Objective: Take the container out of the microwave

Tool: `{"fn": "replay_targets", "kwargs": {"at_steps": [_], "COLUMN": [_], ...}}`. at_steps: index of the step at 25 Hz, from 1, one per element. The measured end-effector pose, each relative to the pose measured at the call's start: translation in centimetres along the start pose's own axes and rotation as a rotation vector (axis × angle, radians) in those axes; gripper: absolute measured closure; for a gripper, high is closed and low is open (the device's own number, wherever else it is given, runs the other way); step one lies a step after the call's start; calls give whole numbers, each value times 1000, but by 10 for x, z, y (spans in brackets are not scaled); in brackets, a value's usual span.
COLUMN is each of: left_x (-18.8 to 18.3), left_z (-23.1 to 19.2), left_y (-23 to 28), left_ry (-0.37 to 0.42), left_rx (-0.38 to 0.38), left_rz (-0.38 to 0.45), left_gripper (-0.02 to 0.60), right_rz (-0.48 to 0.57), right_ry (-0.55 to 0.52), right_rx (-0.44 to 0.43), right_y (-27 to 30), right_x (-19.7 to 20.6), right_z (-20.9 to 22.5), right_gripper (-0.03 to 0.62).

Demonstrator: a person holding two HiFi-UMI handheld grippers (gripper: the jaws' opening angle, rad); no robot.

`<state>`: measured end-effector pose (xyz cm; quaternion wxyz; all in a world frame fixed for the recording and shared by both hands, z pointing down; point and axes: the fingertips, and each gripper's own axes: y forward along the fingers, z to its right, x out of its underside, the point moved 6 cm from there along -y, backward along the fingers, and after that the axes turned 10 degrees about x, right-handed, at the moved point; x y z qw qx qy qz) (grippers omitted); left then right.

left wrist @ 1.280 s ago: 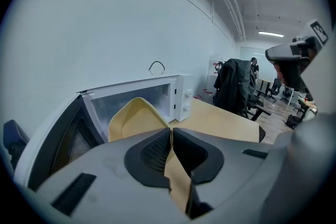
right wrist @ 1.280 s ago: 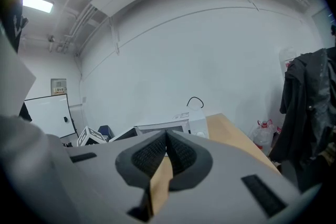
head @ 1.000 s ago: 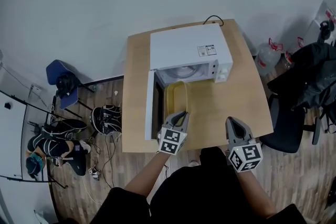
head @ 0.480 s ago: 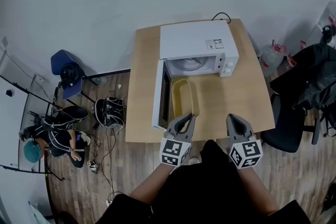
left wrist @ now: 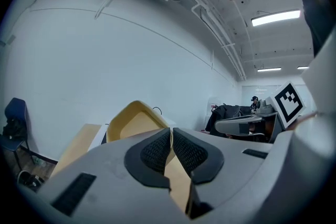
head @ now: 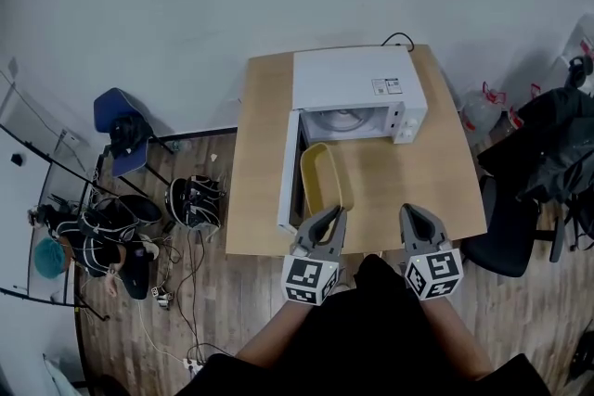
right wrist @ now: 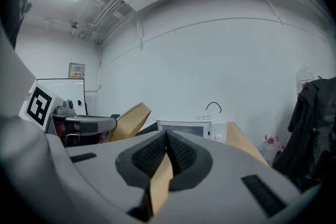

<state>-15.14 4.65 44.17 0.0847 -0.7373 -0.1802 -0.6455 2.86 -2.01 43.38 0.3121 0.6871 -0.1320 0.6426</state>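
Observation:
The white microwave point(head: 357, 83) stands at the back of the wooden table point(head: 427, 181), its door point(head: 289, 190) swung open to the left. A yellow oblong container point(head: 320, 176) hangs outside the cavity, in front of the opening and tilted up. My left gripper point(head: 331, 215) is shut on its near rim; in the left gripper view the pads pinch the yellow wall point(left wrist: 135, 119). My right gripper point(head: 415, 216) hovers over the table's front edge, shut with nothing in it. In the right gripper view the microwave point(right wrist: 191, 127) lies ahead and the container point(right wrist: 128, 120) to the left.
A blue chair point(head: 121, 125) and dark bags point(head: 190, 199) sit on the wooden floor to the left. An office chair with a dark jacket point(head: 548, 153) and water bottles point(head: 478, 107) stand to the right. A black cable point(head: 399, 40) runs behind the microwave.
The left gripper has drawn the yellow container back from the microwave mouth toward the person and lifted it. The right gripper has drifted a little along the front edge.

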Motion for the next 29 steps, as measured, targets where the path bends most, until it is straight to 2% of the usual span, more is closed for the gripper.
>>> {"fn": "replay_targets", "kwargs": {"at_steps": [8, 29], "left_x": [-1, 14], "left_z": [-5, -19], "left_y": [-9, -12], "left_ry": [13, 16], "left_rx": [-9, 10], "left_rz": [5, -32], "left_gripper": [557, 557], "right_rz": [7, -6], "right_ry": [-49, -30], "right_rx": [-21, 6], "right_y": [3, 7], "right_x": [-3, 0], "right_z": [-14, -22], "right_gripper": [534, 534]}}
